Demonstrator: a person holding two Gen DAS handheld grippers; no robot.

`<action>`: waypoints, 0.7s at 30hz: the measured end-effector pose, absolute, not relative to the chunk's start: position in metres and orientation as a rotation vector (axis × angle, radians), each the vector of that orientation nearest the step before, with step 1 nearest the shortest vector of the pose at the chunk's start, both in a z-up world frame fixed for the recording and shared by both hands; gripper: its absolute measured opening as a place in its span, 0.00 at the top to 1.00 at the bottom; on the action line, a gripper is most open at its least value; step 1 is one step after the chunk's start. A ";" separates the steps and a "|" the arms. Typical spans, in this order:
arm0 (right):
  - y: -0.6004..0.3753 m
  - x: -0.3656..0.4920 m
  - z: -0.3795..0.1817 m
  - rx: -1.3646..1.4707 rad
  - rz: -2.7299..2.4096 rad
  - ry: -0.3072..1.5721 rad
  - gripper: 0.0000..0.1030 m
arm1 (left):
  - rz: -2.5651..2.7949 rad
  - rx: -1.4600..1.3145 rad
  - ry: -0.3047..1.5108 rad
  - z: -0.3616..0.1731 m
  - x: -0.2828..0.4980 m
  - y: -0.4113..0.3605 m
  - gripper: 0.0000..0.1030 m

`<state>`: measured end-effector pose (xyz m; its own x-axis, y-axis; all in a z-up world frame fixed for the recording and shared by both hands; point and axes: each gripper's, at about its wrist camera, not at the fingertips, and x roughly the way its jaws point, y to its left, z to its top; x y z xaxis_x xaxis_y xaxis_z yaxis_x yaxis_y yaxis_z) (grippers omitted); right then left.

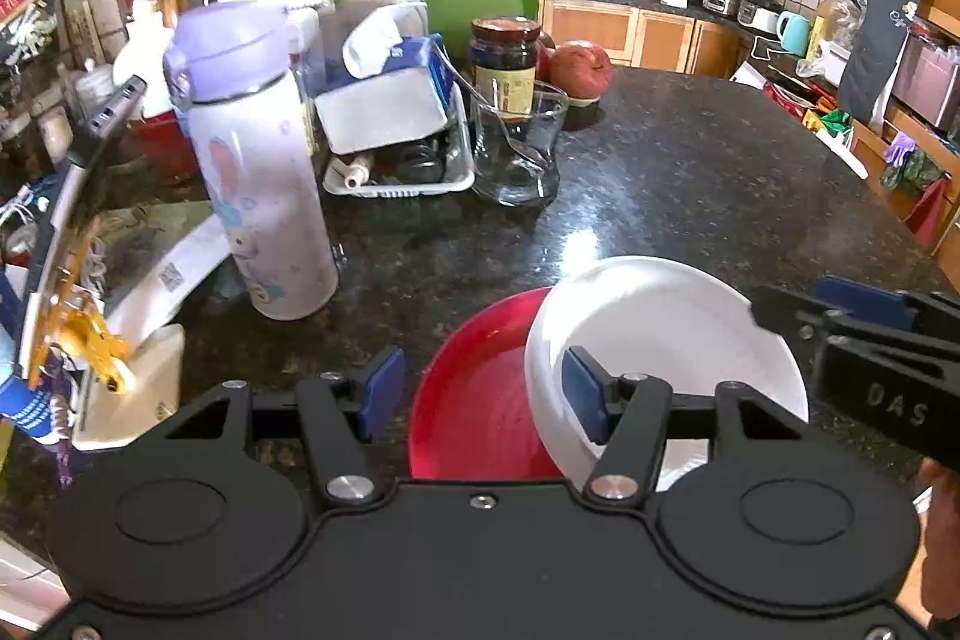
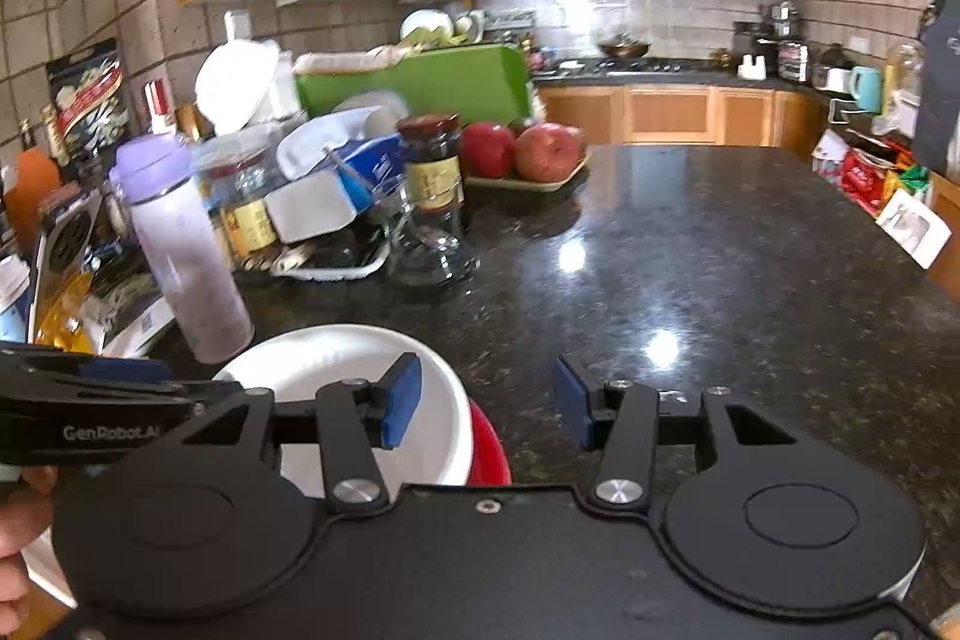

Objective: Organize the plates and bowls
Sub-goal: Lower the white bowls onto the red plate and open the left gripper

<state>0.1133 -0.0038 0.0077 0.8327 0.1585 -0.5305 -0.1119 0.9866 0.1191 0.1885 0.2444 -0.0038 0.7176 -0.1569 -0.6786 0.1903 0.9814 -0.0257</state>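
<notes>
A white bowl (image 1: 660, 328) rests tilted inside a red bowl (image 1: 462, 430) on the black granite counter (image 1: 690, 172), close in front of me. My left gripper (image 1: 483, 394) is open above the red bowl, and its right pad (image 1: 585, 400) overlaps the white bowl's left rim without clamping it. From the right edge of the left wrist view, the right gripper's black fingers (image 1: 870, 340) reach to the white bowl's far rim. In the right wrist view my right gripper (image 2: 487, 403) is open; its left pad (image 2: 402, 400) hangs over the white bowl (image 2: 336, 364), with the red bowl's edge (image 2: 489, 454) showing below.
A lilac-lidded bottle (image 1: 258, 160) stands left of the bowls. Behind it are a cluttered white tray (image 1: 396, 184), a glass jug with a spoon (image 1: 519, 148), a dark jar (image 1: 504, 58) and apples (image 1: 579, 67). Bare counter stretches to the right.
</notes>
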 end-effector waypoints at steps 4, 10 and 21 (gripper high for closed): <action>-0.007 0.100 0.013 0.094 0.127 0.546 0.50 | -0.189 0.050 0.726 0.002 0.182 0.247 0.39; -0.012 0.079 0.020 0.078 0.130 0.512 0.50 | -0.181 0.025 0.727 0.005 0.175 0.249 0.39; -0.018 0.052 0.018 0.069 0.183 0.519 0.50 | -0.142 0.040 0.731 0.004 0.147 0.234 0.39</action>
